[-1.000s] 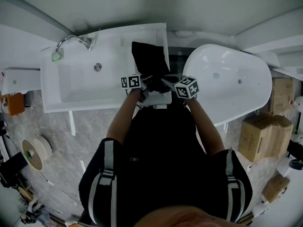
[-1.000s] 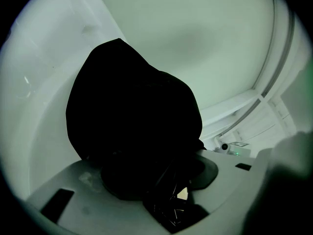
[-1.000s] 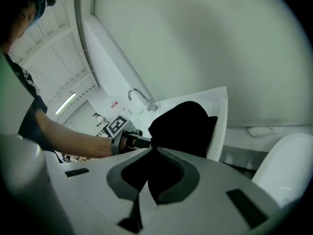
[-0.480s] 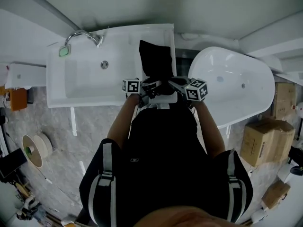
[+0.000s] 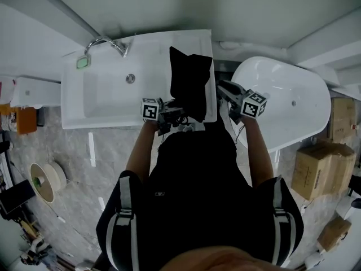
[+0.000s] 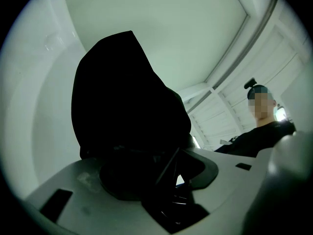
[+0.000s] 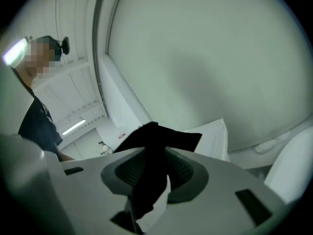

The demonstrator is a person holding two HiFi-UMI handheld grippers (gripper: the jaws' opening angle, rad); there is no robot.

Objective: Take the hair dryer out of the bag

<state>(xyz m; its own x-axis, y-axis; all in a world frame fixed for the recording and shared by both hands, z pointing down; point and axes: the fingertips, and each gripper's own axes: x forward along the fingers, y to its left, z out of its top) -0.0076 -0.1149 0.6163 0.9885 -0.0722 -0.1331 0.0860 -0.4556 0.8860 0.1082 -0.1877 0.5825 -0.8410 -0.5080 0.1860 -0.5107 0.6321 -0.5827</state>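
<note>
A black bag [image 5: 190, 83] stands up over the right end of the white sink counter [image 5: 169, 38]. No hair dryer shows in any view. My left gripper [image 5: 171, 113] is at the bag's lower left corner. In the left gripper view the bag [image 6: 122, 102] fills the space between the jaws, and the left gripper [image 6: 161, 182] is shut on its fabric. My right gripper [image 5: 224, 89] is by the bag's right edge. Its jaws have just been opening. A strip of the bag's fabric [image 7: 154, 146] still hangs loose between them in the right gripper [image 7: 156, 180] view.
The sink basin [image 5: 107, 95] with a chrome tap [image 5: 104, 43] lies left of the bag. A white bathtub [image 5: 287, 106] is on the right, with cardboard boxes [image 5: 324, 168] beyond it. A reel [image 5: 44, 180] stands on the floor at left. A person [image 6: 261, 126] stands behind.
The right gripper has drawn away from the left one, up and to the right, and its jaws have opened. The bag now stands taller over the counter. The left gripper has risen slightly.
</note>
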